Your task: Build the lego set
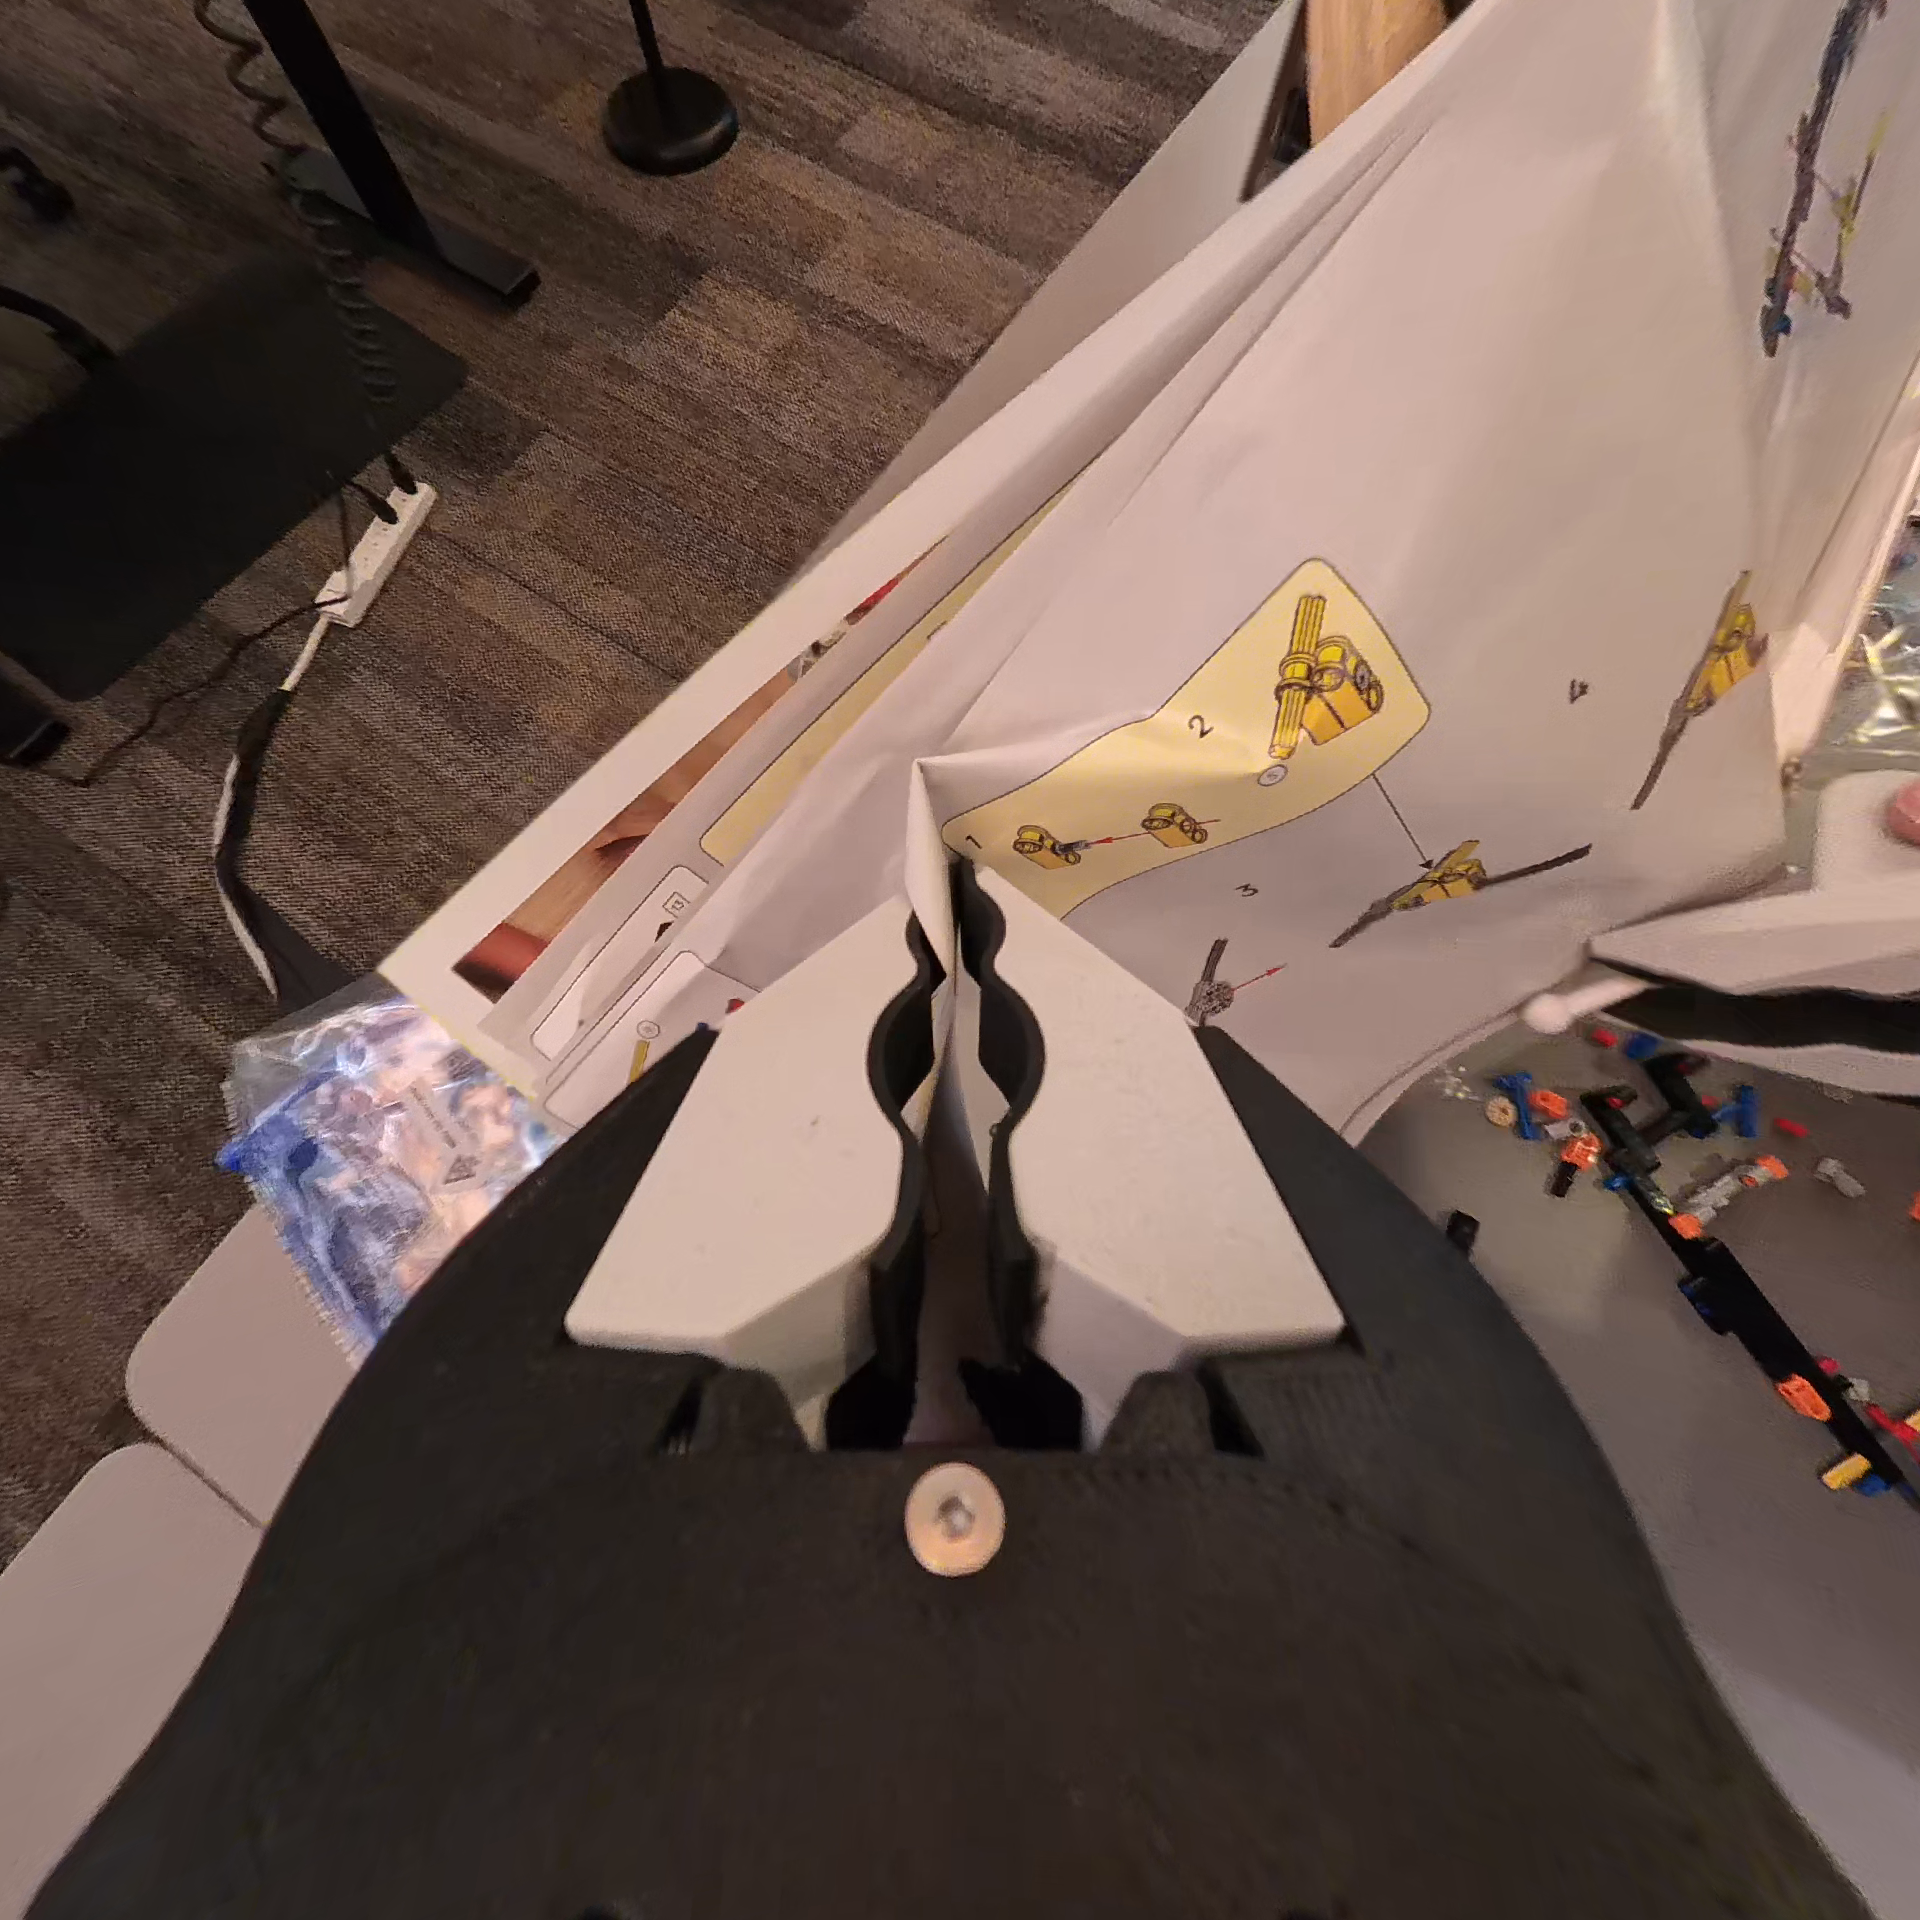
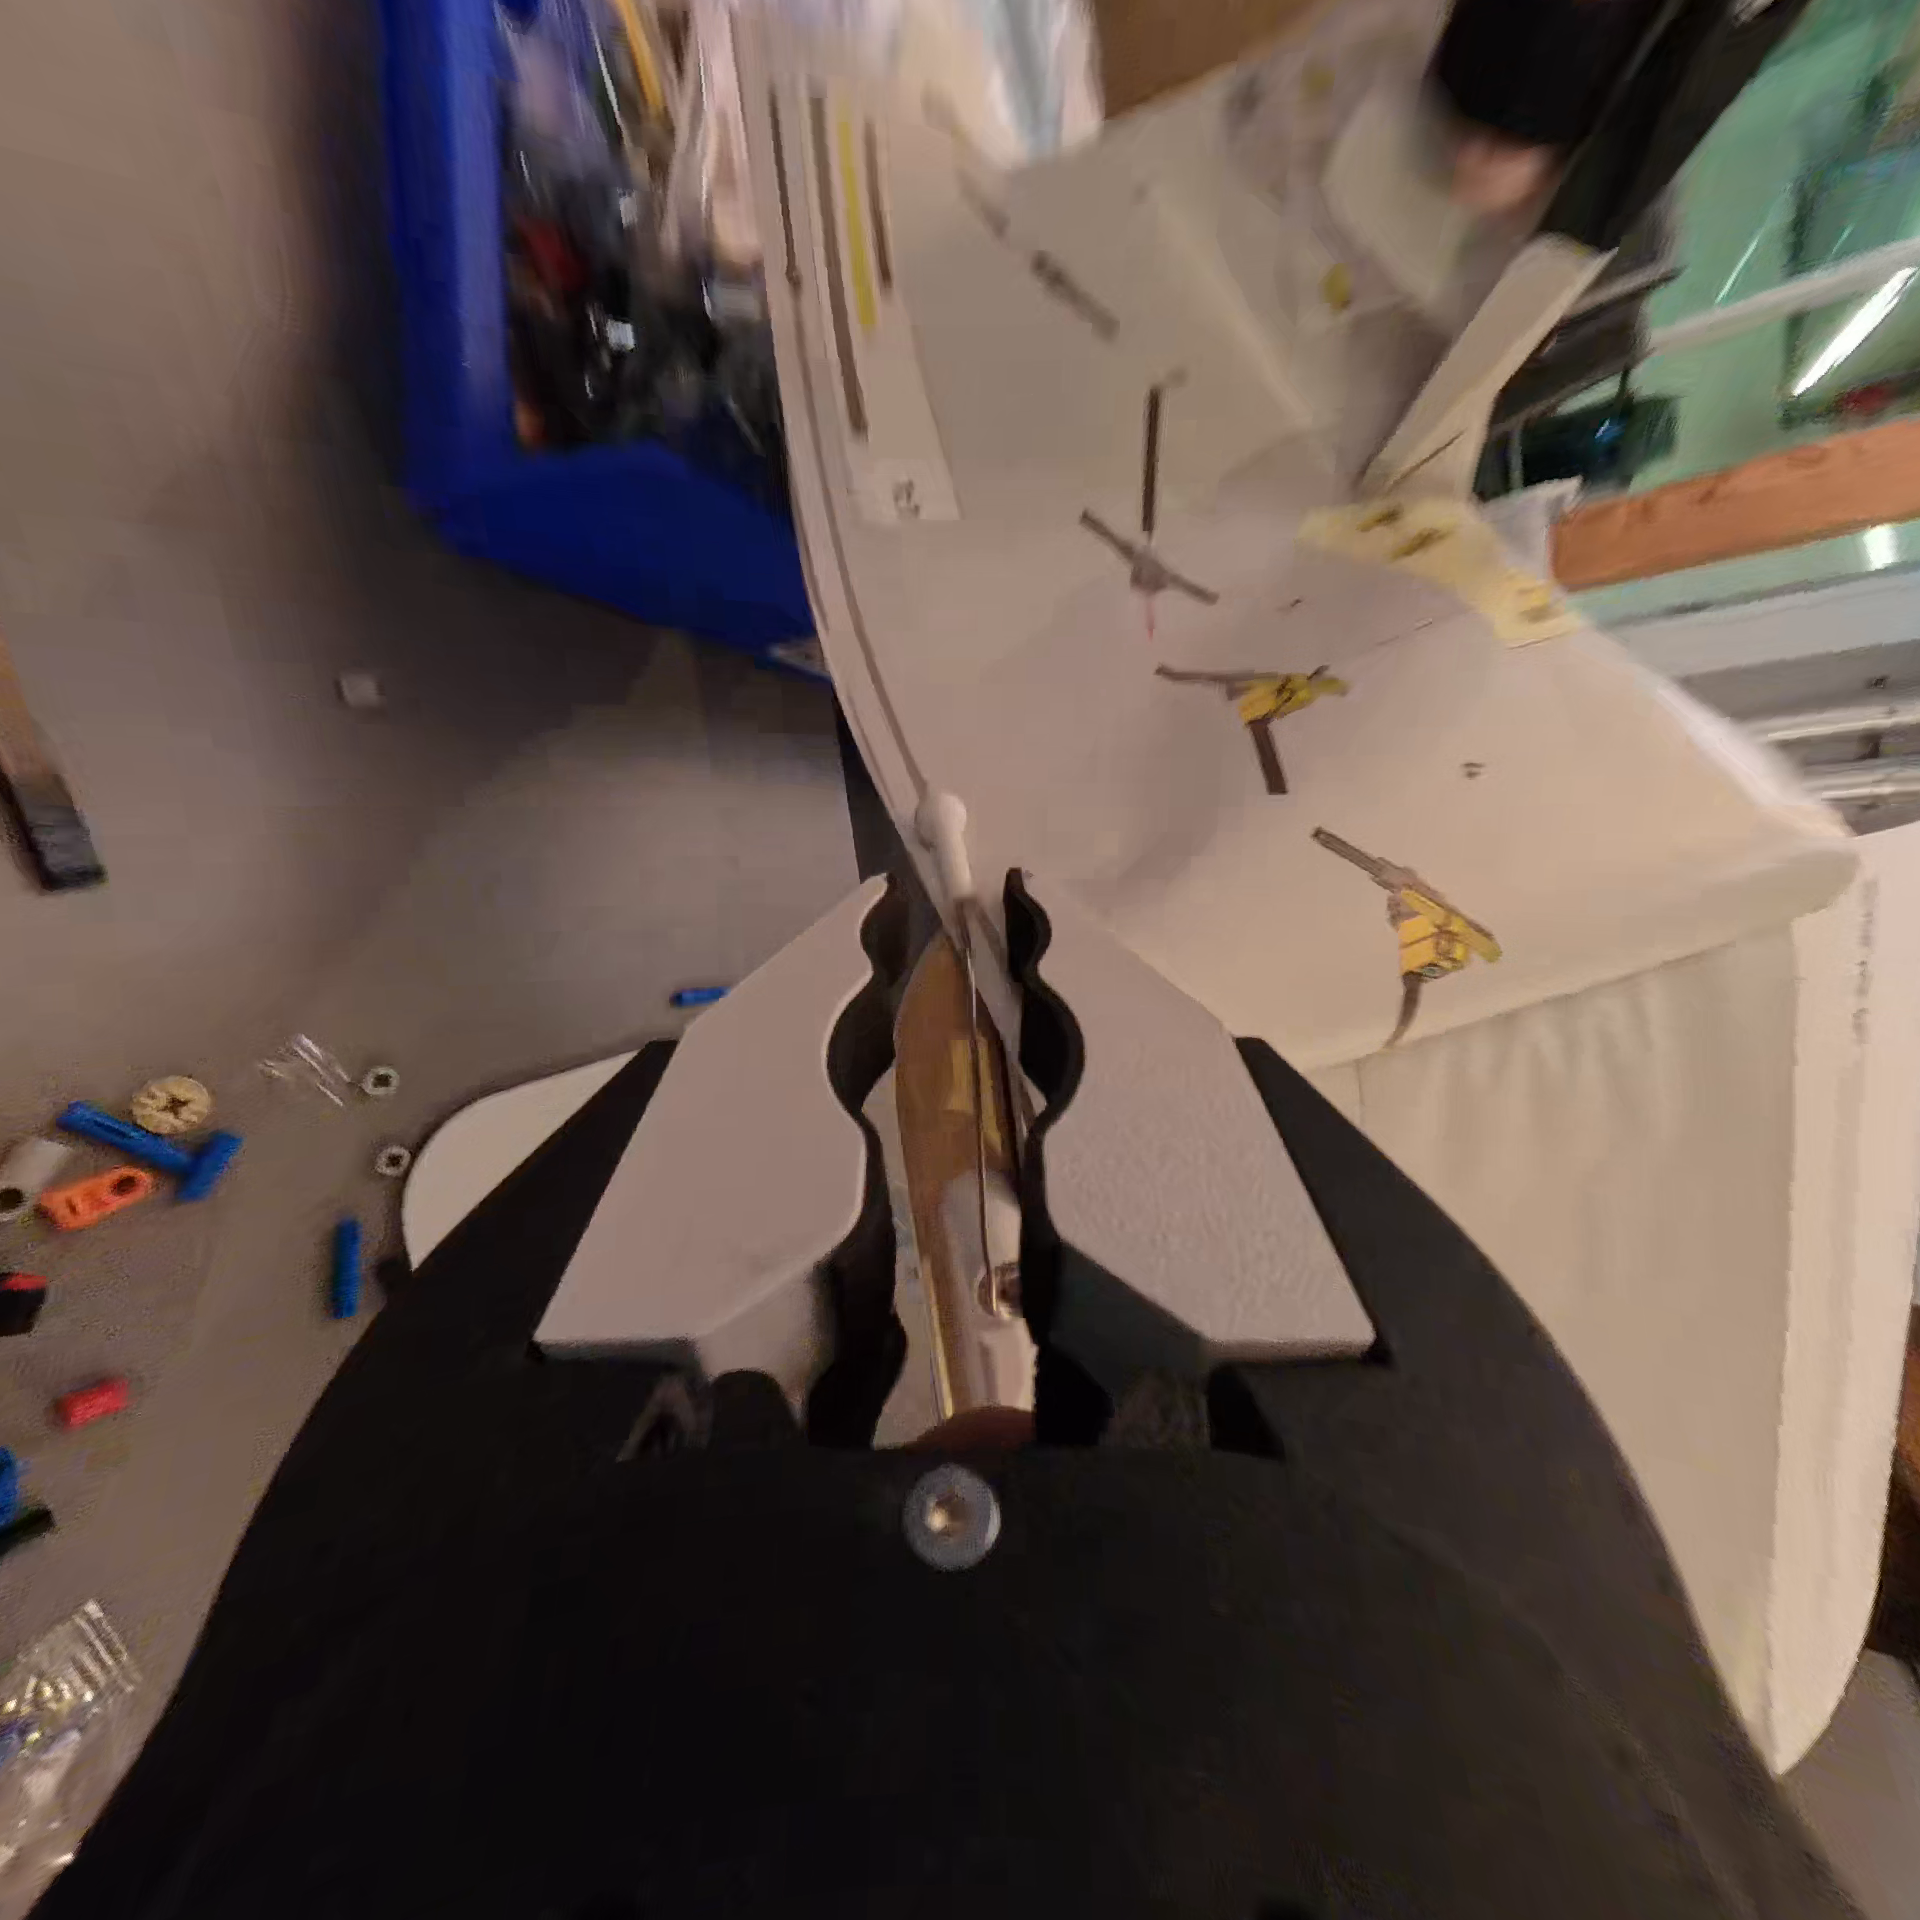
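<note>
The lego instruction booklet [image 1: 1351, 499] is held up in the air, open, between both grippers. My left gripper [image 1: 951, 883] is shut on a folded edge of one page beside yellow step pictures. My right gripper [image 2: 948, 899] is shut on the booklet's [image 2: 1091, 727] stapled fold, with a small white peg [image 2: 940, 826] sticking out at its tips. The right gripper's white fingers [image 1: 1766, 935] also show in the left wrist view at the right edge. Loose lego pieces [image 1: 1662, 1153] in blue, orange, black and red lie on the grey table under the booklet, also in the right wrist view [image 2: 135, 1153].
A clear bag of blue parts [image 1: 353, 1143] lies at the table's left edge. A blue bin [image 2: 582, 436] full of parts stands at the back. A small clear bag [image 2: 62, 1683] lies near the front. The carpet floor with a power strip [image 1: 379, 551] lies beyond the table edge. My hands' fingertips stand some 15 cm from each other.
</note>
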Demonstrator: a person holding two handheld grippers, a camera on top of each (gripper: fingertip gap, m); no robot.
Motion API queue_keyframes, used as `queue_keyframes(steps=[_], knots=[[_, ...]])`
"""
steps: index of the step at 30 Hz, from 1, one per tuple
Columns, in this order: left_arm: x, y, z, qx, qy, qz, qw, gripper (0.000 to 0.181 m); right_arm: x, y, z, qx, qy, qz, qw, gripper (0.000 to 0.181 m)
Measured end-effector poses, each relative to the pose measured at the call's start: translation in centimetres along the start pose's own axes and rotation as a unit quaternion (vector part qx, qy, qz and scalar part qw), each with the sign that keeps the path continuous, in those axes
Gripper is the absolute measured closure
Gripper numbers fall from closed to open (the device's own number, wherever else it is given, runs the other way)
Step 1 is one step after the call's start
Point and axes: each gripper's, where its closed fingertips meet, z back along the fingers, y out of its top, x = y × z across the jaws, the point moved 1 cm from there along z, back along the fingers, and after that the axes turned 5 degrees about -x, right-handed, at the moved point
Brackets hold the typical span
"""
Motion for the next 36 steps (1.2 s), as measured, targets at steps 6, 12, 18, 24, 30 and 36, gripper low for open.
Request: queue_keyframes(steps=[6, 12, 18, 24, 30, 36], knots=[[0.0, 0.0, 0.3, 0.007, -0.007, -0.002, 1.000, 0.181, 0.7, 0.5, -0.1, 0.004, 0.016, -0.027, 0.999, 0.179], [0.2, -0.5, -0.4, 0.011, -0.010, -0.004, 1.000, 0.181, 2.2, 1.0, 1.5, 0.081, 0.022, -0.170, 0.982, 0.179], [0.2, -0.3, -0.7, 0.018, -0.004, -0.010, 1.000, 0.181, 3.4, 0.8, 2.2, 0.108, 0.011, -0.258, 0.960, 0.179], [0.4, 0.0, -0.6, 0.015, 0.001, -0.021, 1.000, 0.181, 5.0, -0.2, 2.2, 0.144, 0.023, -0.402, 0.904, 0.178], [-0.1, 0.0, -0.7, 0.009, 0.020, -0.029, 0.999, 0.181, 6.2, -1.2, 2.4, 0.159, 0.013, -0.463, 0.872, 0.179], [-0.7, 0.0, -0.1, 0.012, 0.030, -0.025, 0.999, 0.181, 6.6, -1.8, 2.5, 0.161, 0.019, -0.473, 0.866, 0.178]])
